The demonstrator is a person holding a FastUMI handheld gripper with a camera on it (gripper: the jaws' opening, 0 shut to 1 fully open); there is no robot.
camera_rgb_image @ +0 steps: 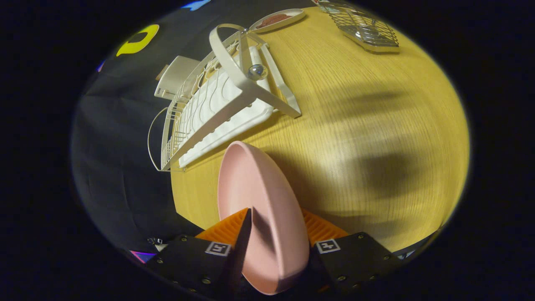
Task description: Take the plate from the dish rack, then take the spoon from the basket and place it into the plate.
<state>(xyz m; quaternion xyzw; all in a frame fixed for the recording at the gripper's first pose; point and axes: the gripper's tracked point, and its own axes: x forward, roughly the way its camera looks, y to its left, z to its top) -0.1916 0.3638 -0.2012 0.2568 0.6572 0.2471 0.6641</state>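
Gripper view: at the far left, against the booth wall, a small white box (pixel 174 76) sits behind the white dish rack (pixel 217 113), which stands empty on the yellow wooden worktop (pixel 376 125). Just right of the rack's near end, the pink plate (pixel 261 217) is held on edge, clear of the rack, with the tongs (pixel 271 234) clenched on its rim, one orange ribbed finger (pixel 228 228) on each face. So the first step, taking the plate out, looks all but done; what remains of it is to tip the plate flat and set it down on the open worktop ahead, then let go. Beyond, further right, a shallow oval dish (pixel 278 20) with something reddish lies at the worktop's far edge, and right of that stands the wire basket (pixel 363 27), where the spoon should be, though I cannot make it out. The next reach must cross the worktop to that basket; nothing lies in between, but the rack's raised handle loop (pixel 234 54) stands close on the left.
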